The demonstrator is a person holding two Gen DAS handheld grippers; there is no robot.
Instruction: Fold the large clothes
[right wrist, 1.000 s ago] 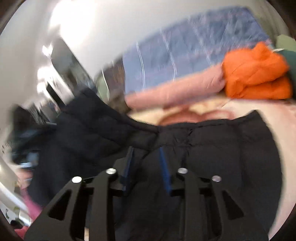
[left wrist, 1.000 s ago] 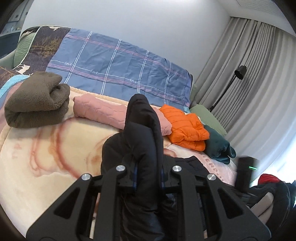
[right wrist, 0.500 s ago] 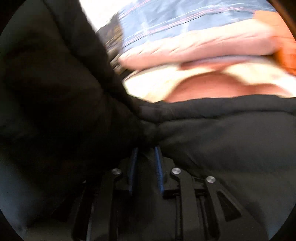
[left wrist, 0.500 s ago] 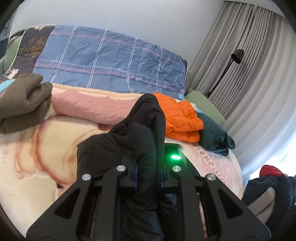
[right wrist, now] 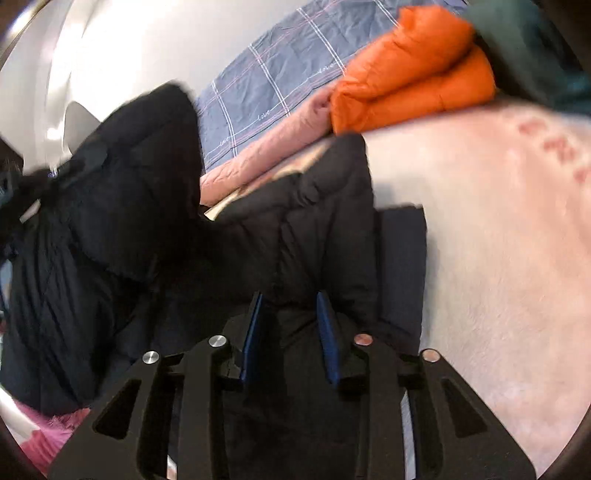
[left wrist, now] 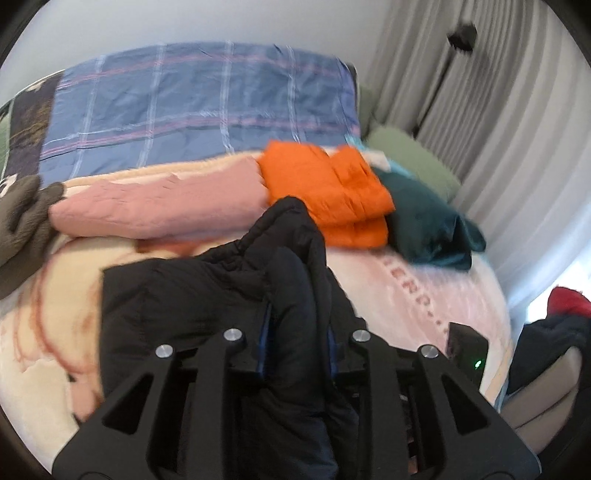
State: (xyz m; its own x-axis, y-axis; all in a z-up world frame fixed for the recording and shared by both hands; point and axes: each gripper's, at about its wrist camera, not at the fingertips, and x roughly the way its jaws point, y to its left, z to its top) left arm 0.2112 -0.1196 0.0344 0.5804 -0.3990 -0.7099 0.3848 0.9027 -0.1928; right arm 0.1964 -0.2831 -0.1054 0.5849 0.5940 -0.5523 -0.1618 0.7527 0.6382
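A black puffer jacket lies partly on the cream and pink blanket of the bed. My left gripper is shut on a thick fold of the jacket that stands up between its jaws. In the right wrist view my right gripper is shut on another fold of the same jacket. A raised part of the jacket hangs at the left of that view. The jacket's lower part is hidden under both grippers.
Folded clothes line the far side of the bed: a pink quilted piece, an orange puffer jacket, a dark teal garment and a brown fleece. A blue checked quilt lies behind. Curtains and a floor lamp stand right.
Both grippers have carried the black jacket to the right across the bed. The right gripper closed on the jacket and now shows it spread lower on the blanket.
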